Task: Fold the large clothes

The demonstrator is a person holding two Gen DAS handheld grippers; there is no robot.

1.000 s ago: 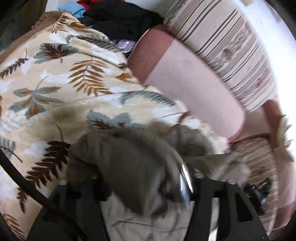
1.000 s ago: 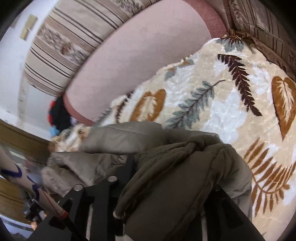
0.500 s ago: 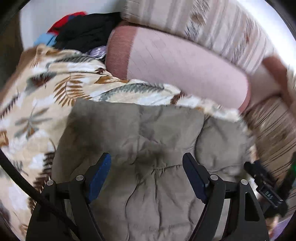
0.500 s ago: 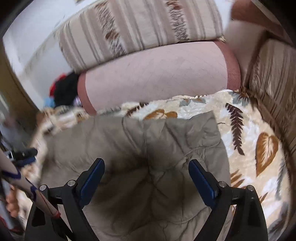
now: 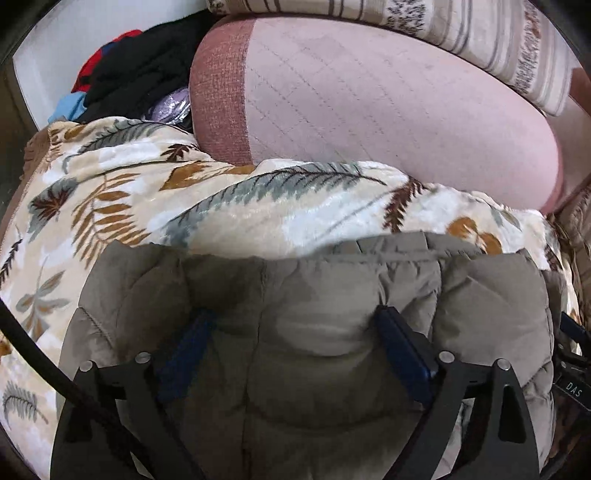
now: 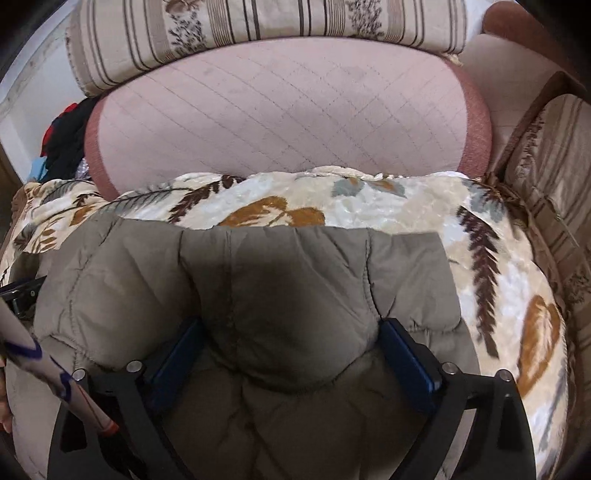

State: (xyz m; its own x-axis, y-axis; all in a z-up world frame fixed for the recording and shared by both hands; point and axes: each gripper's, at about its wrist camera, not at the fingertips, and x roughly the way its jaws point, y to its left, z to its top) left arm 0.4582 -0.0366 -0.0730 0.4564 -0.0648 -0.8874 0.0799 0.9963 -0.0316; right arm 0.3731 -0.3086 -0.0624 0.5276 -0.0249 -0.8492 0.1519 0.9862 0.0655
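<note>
Grey-brown quilted jacket (image 5: 314, 332) lies spread on a leaf-patterned blanket (image 5: 258, 206) in the left wrist view, below a pink cushion (image 5: 388, 110). The left gripper (image 5: 295, 325) has just been opening; its blue fingers (image 5: 402, 350) stand wide, a puffed fold of jacket between them, not pinched. Dark clothes (image 5: 140, 70) are piled at upper left.

Right wrist view: the right gripper (image 6: 291, 332), jaws also just opened wide, straddles another jacket bulge without clamping it. A striped cushion (image 6: 258, 22) sits above.

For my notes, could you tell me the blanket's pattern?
Cream plush blanket with brown, ochre and grey-blue leaves; right wrist view.
</note>
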